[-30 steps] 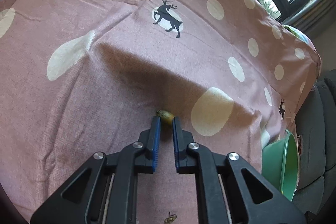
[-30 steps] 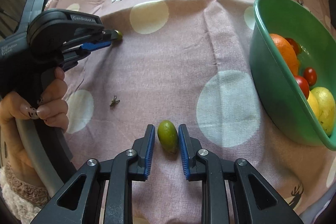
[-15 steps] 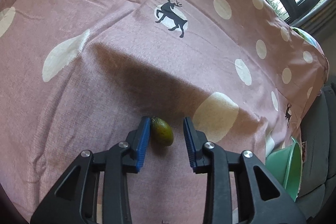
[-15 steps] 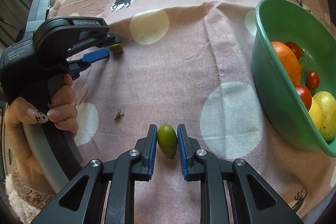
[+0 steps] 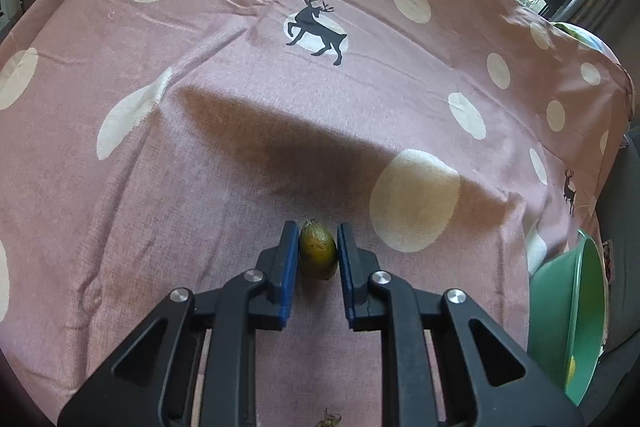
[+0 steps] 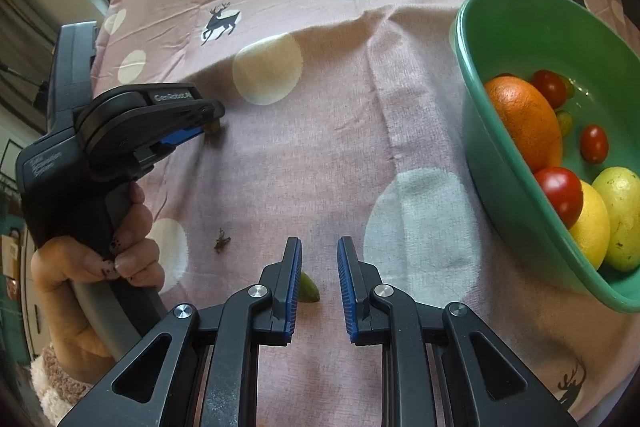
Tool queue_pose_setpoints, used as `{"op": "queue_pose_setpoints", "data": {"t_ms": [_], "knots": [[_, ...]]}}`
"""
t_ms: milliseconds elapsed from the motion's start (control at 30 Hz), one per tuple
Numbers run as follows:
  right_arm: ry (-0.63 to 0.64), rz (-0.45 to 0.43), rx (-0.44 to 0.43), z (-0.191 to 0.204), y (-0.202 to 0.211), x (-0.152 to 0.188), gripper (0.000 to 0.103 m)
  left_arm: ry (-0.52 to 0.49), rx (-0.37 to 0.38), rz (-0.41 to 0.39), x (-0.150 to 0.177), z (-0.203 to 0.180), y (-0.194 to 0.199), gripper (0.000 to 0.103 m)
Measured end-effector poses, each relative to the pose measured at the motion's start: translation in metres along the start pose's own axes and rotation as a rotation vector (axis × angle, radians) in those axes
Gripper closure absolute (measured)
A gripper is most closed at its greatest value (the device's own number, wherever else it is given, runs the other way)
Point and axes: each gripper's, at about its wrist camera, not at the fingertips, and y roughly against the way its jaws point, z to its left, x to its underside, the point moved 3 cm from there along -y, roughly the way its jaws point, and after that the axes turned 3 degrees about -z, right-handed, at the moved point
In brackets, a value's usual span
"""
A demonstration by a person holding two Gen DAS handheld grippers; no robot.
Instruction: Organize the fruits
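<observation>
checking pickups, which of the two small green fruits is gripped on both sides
The yellowish-green fruit in the left gripper: its jaws have just closed, both pads touching it. The brighter fruit at the right gripper only peeks beside one finger.

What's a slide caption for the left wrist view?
Left gripper just closed on a small yellow-green fruit on the pink polka-dot cloth; green bowl at right edge.

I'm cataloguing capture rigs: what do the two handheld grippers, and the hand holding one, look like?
Both the left gripper and right gripper are matte black plastic with triangular cut-outs, silver screws and blue ribbed pads on the fingers. The left one's pistol-style body carries white lettering. The hand has pale nails with dark dots and a fuzzy pinkish-cream cuff.
</observation>
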Motion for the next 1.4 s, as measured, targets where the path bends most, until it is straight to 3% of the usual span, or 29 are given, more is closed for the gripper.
{"op": "queue_pose_setpoints", "data": {"t_ms": [267,400,767,800,833,933,1067,1267,1400], "knots": [[-0.018,-0.012,-0.061,0.006,0.002,0.002,0.081,0.007,0.027,-0.073,0.006,0.015,0.046,0.084],[0.02,-0.005,-0.087,0.016,0.001,0.008,0.071,0.003,0.035,-0.094,0.007,0.017,0.058,0.084],[0.099,0.016,0.034,0.031,-0.015,0.019,0.071,-0.036,0.045,-0.092,0.017,0.012,0.067,0.084],[0.102,0.011,0.045,0.032,-0.016,0.019,0.073,-0.04,0.047,-0.094,0.017,0.011,0.068,0.084],[0.107,0.007,0.058,0.033,-0.017,0.019,0.082,-0.045,0.052,-0.097,0.018,0.009,0.07,0.084],[0.102,-0.01,0.081,0.032,-0.016,0.018,0.083,-0.076,0.086,-0.11,0.02,-0.003,0.079,0.084],[0.056,-0.081,0.035,0.024,0.004,0.012,0.083,-0.143,0.142,-0.144,0.026,-0.028,0.096,0.084],[-0.072,-0.267,-0.039,-0.015,0.064,-0.007,0.083,-0.258,0.279,-0.178,0.039,-0.076,0.122,0.084],[-0.185,-0.393,0.025,-0.054,0.097,-0.01,0.083,-0.349,0.382,-0.185,0.055,-0.112,0.131,0.084]]}}
